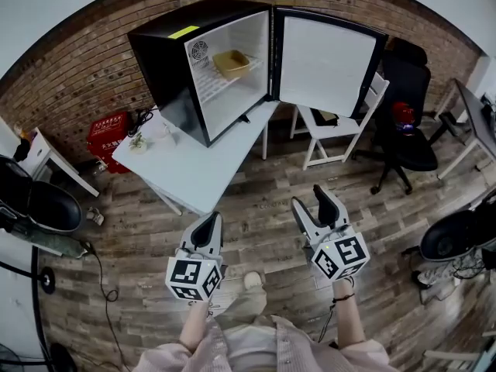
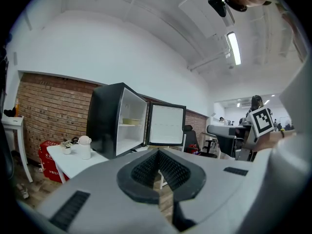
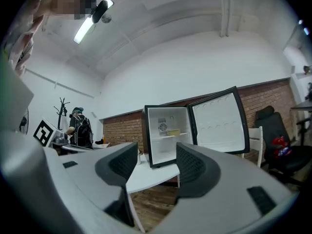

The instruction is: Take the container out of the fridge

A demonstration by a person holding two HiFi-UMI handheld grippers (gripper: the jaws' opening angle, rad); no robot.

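A black mini fridge [image 1: 167, 60] stands on a white table [image 1: 209, 169] with its door [image 1: 325, 64] swung wide open. On its upper shelf sits a tan container [image 1: 231, 63], which also shows small in the left gripper view [image 2: 130, 121] and the right gripper view [image 3: 174, 131]. Both grippers hang over the wooden floor, well short of the table. My left gripper [image 1: 208, 227] has its pads together with nothing in them [image 2: 158, 162]. My right gripper [image 1: 318, 208] is open and empty, and the fridge shows between its jaws [image 3: 156, 165].
A white jar [image 1: 159, 130] and a small plant [image 1: 139, 140] stand on the table left of the fridge. A red crate [image 1: 107, 134] is behind the table. A white chair [image 1: 341, 130] and a black office chair [image 1: 407, 138] stand right of the door.
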